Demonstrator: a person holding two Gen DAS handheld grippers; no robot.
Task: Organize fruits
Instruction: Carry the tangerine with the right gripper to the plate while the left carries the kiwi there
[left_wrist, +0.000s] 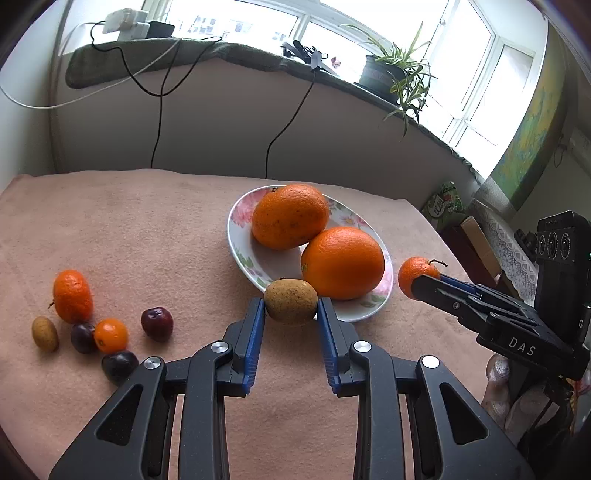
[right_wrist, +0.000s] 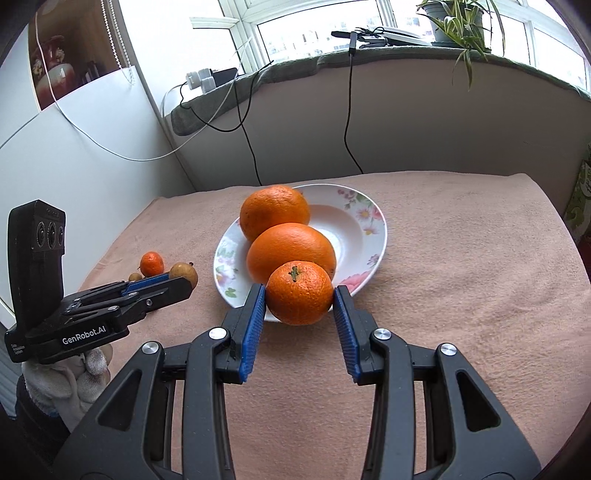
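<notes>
A floral plate on the pink cloth holds two large oranges. My left gripper is shut on a brown-green kiwi-like fruit just before the plate's near rim. My right gripper is shut on a small tangerine at the plate's edge. Loose fruit lies at the left: a tangerine, a kumquat, a small brown fruit, three dark plums.
The cloth-covered table ends at a wall below a windowsill with a potted plant, a power strip and hanging cables. Boxes and furniture stand off the table's right side.
</notes>
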